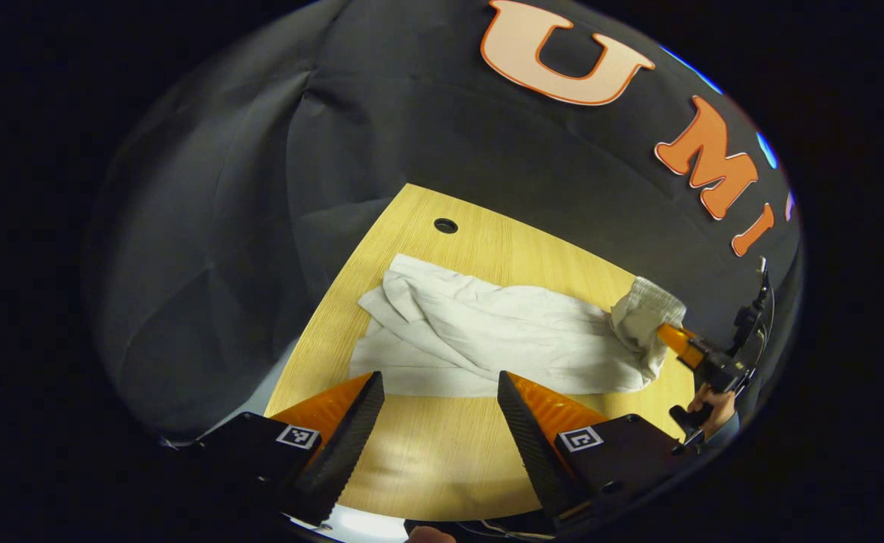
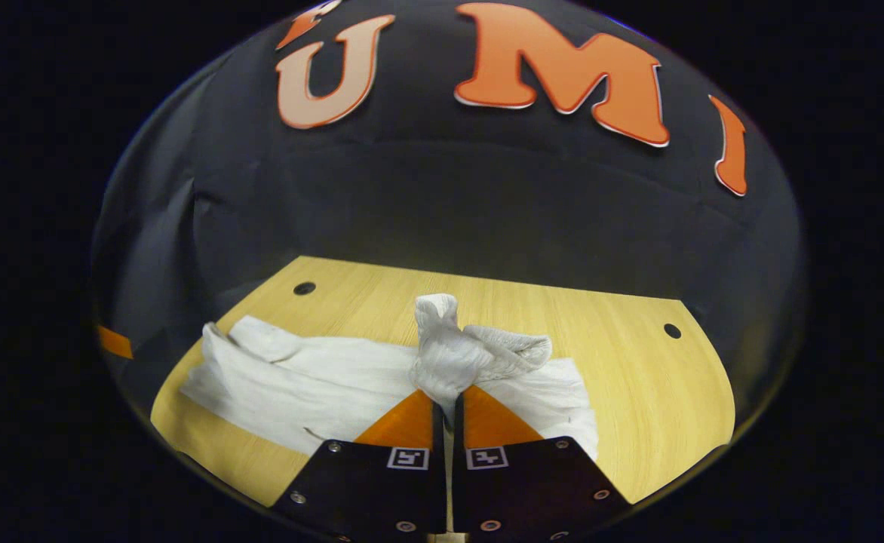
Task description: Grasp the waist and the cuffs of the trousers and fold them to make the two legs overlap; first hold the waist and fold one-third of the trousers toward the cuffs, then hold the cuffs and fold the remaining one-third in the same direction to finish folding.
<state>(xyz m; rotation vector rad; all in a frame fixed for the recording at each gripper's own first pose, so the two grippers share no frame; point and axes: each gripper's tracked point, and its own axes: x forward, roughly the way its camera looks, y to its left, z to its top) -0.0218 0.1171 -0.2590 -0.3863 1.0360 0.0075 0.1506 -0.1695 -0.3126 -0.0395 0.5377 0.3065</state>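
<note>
White trousers point(image 1: 487, 339) lie crumpled along the wooden table point(image 1: 427, 452). My left gripper point(image 1: 438, 388) is open just short of their near edge, over bare wood, with nothing between its fingers. At the far right of the left gripper view, my right gripper point(image 1: 676, 343), held by a hand point(image 1: 717, 407), pinches the ribbed end point(image 1: 646, 305) of the trousers and lifts it off the table. In the right gripper view, the right gripper point(image 2: 447, 400) is shut on that bunched ribbed end point(image 2: 449, 351), which stands above the rest of the trousers point(image 2: 299, 385). I cannot tell whether this end is waist or cuffs.
The table point(image 2: 638, 392) has small round holes near its far corners point(image 1: 446, 225) point(image 2: 304, 288) point(image 2: 672, 330). Black cloth walls close in behind and at the left. Bare wood runs between the trousers and the near table edge.
</note>
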